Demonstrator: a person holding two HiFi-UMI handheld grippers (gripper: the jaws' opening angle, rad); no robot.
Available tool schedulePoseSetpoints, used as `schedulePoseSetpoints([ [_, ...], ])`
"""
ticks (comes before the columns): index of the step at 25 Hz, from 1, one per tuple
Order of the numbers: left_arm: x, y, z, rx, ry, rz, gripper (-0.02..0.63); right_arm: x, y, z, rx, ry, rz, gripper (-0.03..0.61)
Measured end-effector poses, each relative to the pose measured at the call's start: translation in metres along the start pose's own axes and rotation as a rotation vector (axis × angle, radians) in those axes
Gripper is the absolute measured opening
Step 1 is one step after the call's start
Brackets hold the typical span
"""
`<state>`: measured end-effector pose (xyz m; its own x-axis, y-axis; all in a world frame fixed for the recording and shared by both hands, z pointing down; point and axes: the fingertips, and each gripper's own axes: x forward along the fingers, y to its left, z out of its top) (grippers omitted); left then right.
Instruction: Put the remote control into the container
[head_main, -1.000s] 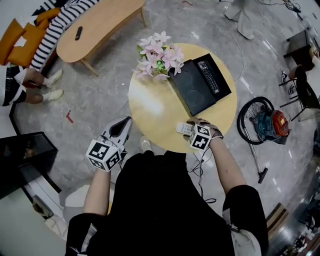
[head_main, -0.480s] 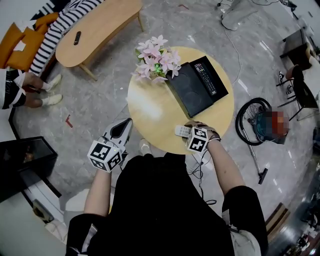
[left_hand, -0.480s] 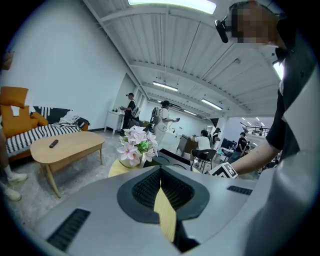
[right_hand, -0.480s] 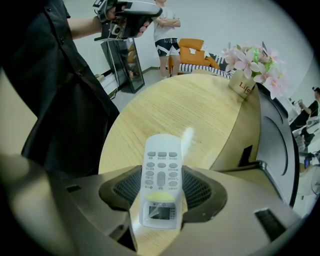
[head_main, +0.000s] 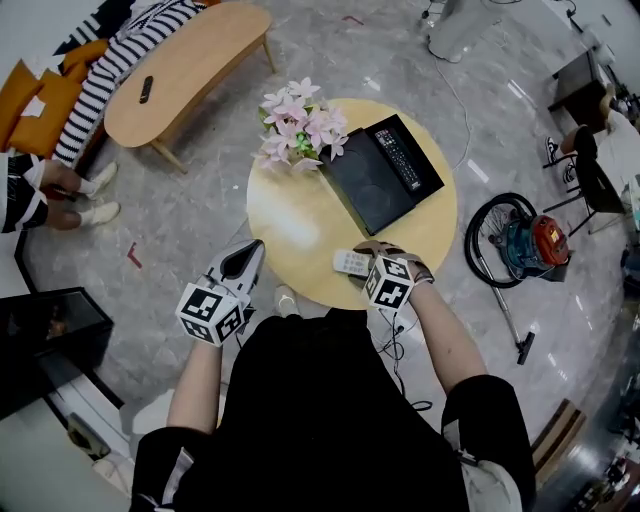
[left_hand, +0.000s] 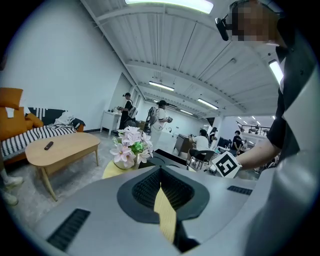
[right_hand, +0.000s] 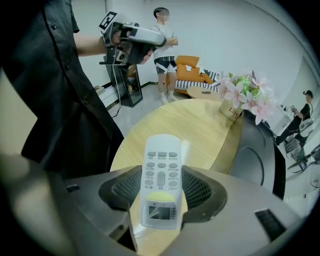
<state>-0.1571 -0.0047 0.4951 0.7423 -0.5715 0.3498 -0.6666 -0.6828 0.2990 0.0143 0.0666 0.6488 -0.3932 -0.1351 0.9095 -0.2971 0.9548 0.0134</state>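
Right gripper (head_main: 362, 268) — jaws, just closing, clamp the white remote control (right_hand: 161, 180) above the round table's (head_main: 300, 230) near edge, well apart from the black container (head_main: 365, 190). Left gripper (head_main: 250, 252) — jaws together.

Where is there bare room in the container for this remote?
The container is bare in its left part; a black remote lies along its right edge. The tabletop between the white remote in the right tongs and the container is open. The flowers crowd the container's far left corner.
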Motion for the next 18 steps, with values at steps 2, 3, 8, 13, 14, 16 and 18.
schedulePoseSetpoints([
  [2,0.004,-0.004,0.005,0.006,-0.006,-0.011,0.008,-0.013,-0.005,0.008,-0.006,-0.018,-0.018,0.259],
  [3,0.007,-0.005,0.008,0.009,-0.01,-0.016,0.008,-0.02,-0.008,0.012,-0.007,-0.028,-0.027,0.259],
  [8,0.021,-0.014,0.025,0.019,-0.041,-0.032,0.006,-0.056,-0.033,0.028,0.0,-0.089,-0.093,0.259],
  [13,0.042,-0.025,0.043,0.043,-0.065,-0.054,0.006,-0.086,-0.069,0.021,0.017,-0.102,-0.165,0.259],
  [14,0.045,-0.028,0.046,0.046,-0.07,-0.057,0.006,-0.092,-0.076,0.02,0.024,-0.108,-0.175,0.259],
  [16,0.053,-0.032,0.052,0.048,-0.078,-0.061,0.006,-0.103,-0.089,0.017,0.041,-0.123,-0.2,0.259],
  [18,0.061,-0.035,0.057,0.051,-0.083,-0.063,0.006,-0.114,-0.106,0.014,0.07,-0.143,-0.228,0.259],
])
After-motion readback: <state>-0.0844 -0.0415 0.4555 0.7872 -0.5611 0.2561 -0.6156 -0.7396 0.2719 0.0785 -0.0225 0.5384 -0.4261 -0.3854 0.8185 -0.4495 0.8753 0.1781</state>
